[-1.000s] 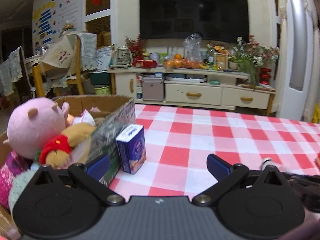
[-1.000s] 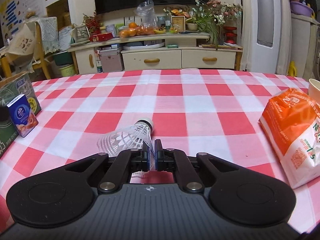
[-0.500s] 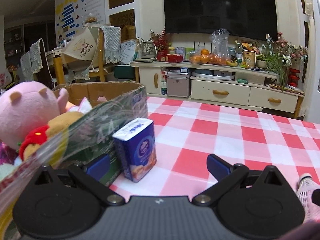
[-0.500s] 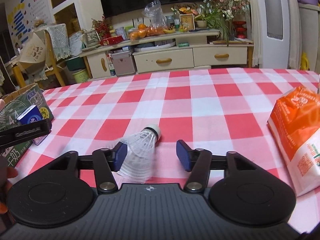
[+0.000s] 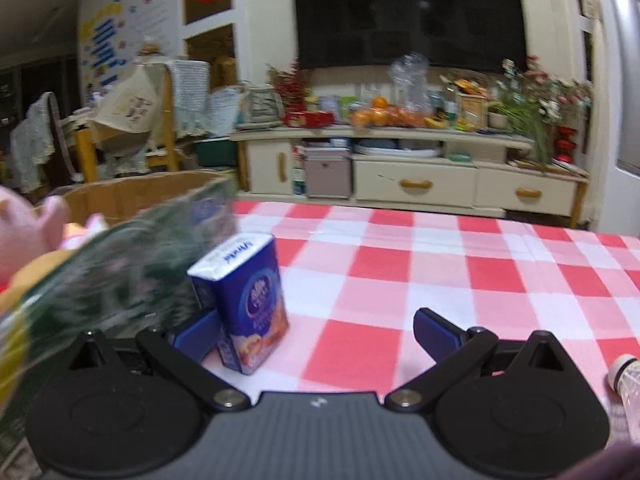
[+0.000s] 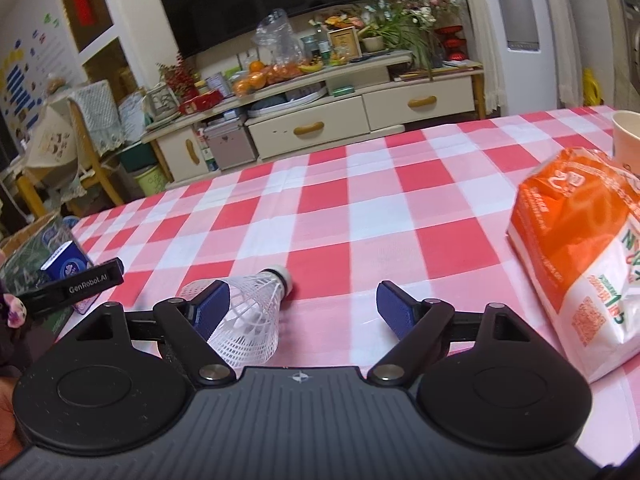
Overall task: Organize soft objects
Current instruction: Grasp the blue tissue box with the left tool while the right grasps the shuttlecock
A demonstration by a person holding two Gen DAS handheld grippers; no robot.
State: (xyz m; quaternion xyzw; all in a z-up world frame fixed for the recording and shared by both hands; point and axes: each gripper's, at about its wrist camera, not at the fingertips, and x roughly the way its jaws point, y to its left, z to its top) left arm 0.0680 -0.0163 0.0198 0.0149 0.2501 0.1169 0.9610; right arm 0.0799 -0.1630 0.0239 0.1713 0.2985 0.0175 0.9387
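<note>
Right gripper (image 6: 303,306) jaws opening, shuttlecock (image 6: 248,312) loose by left pad; left gripper (image 5: 314,332) wide apart (carton (image 5: 246,300) beside left pad).

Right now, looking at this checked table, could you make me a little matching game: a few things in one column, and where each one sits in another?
Things:
1. white mesh shuttlecock
2. small blue carton
3. orange-and-white plastic bag
4. cream paper cup

Places:
A. at the table's far right edge
B. upright beside the cardboard box
C. lying between the open right gripper fingers
D. lying right of the right gripper

Pairs: 1-C, 2-B, 3-D, 4-A
</note>
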